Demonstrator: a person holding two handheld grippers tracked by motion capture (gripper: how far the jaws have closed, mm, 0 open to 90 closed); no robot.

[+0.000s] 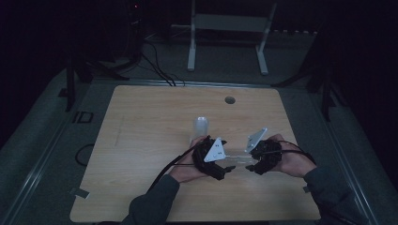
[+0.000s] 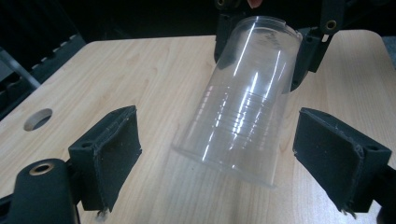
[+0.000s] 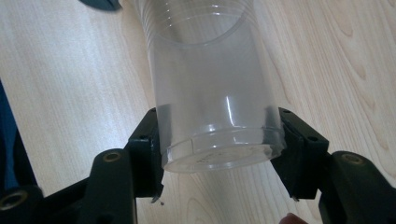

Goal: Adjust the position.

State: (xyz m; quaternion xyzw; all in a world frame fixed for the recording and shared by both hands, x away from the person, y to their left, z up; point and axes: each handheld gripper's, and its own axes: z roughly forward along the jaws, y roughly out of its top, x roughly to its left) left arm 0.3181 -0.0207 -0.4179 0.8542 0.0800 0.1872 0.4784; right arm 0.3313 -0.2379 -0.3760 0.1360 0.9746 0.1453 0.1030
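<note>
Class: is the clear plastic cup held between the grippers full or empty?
Empty: the wood grain shows straight through the clear plastic cup, gripped at its base by the right gripper.

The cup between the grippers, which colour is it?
The cup is clear, colourless plastic; best seen in the right gripper view.

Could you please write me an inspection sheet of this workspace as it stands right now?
Surface: light wooden table, with a round hole near its far edge.
Job's things: clear plastic cup held lying over above the table; a second clear cup stands on the table behind the hands.
Clutter: nothing seen.
Grippers: right claw is shut on the clear plastic cup near its base; left claw is open, its pads either side of the cup's rim end without touching.
Cables: black cable trails from the left claw along the forearm; more cables lie on the floor beyond.
Surroundings: dark room, a white frame on the floor behind the table.
</note>
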